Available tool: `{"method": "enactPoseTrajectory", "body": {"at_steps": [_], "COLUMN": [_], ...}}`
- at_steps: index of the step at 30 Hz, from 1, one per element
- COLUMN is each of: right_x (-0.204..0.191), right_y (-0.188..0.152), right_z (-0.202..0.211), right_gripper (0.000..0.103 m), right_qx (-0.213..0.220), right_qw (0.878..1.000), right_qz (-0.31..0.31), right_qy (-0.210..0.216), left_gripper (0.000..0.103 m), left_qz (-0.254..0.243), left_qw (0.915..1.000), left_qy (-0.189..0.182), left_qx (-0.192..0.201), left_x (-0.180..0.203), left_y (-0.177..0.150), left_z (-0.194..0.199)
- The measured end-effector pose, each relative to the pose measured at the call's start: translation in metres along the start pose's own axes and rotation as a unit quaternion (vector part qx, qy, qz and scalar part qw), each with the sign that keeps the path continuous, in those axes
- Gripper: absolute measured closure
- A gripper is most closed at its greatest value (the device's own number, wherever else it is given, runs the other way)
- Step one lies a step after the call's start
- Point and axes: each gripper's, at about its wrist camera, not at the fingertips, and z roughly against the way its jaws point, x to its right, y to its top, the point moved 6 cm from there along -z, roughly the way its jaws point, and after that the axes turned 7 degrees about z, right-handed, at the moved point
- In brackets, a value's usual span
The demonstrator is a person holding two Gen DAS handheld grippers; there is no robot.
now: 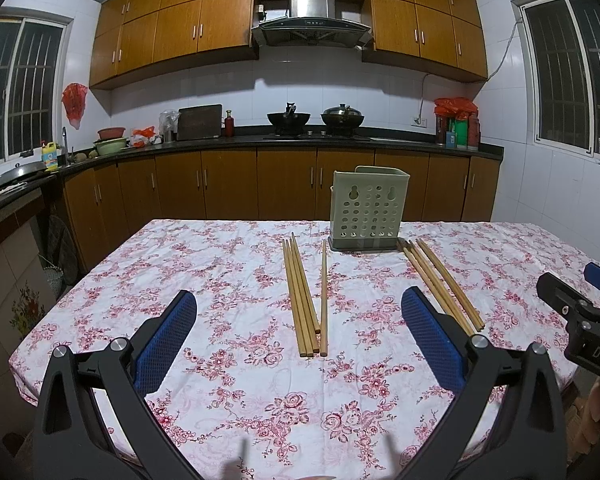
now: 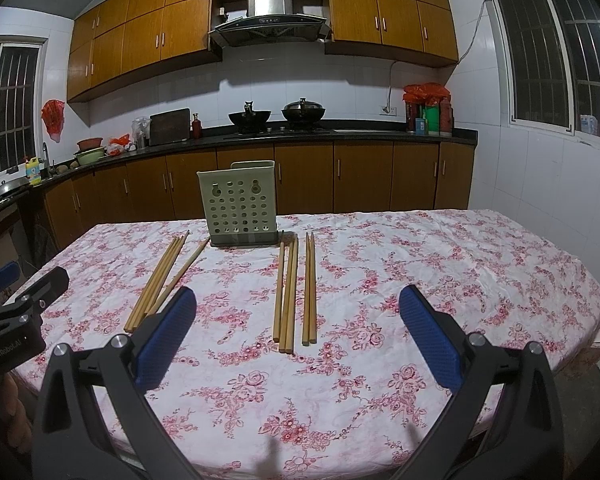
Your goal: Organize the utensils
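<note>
A pale green perforated utensil holder stands upright at the far side of the table. Several wooden chopsticks lie flat in two groups in front of it: a left group and a right group. My left gripper is open and empty, above the cloth just short of the left group. My right gripper is open and empty, just short of the right group. The right gripper's body shows at the right edge of the left wrist view.
The table carries a white cloth with red flowers. Behind it run wooden cabinets and a dark counter with two woks, bottles and bowls. The left gripper's body shows in the right wrist view's left edge.
</note>
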Motion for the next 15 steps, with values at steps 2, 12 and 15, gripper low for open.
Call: {"method": "enactPoseTrajectory", "body": {"at_steps": [2,12,15], "right_x": [-0.0002,-0.0004,-0.0007], "right_y": [-0.0002,-0.001,-0.001], "right_z": [0.0001,0.0004,0.0002], "right_gripper": [0.004,0.004,0.004], "right_qx": [0.0,0.0,0.0], "right_qw": [1.0,1.0,1.0], "right_qz": [0.0,-0.001,-0.001], "right_qy": [0.0,0.001,0.001], "left_gripper": [0.002,0.002,0.002], "left_qz": [0.0,0.0,0.0], "left_qw": [1.0,1.0,1.0], "left_qy": [0.0,0.0,0.0], "left_qx": [0.0,0.0,0.0], "left_x": [-0.0001,0.0,0.0003], "left_y": [0.0,0.0,-0.0008], "left_z": [0.0,0.0001,0.0]}}
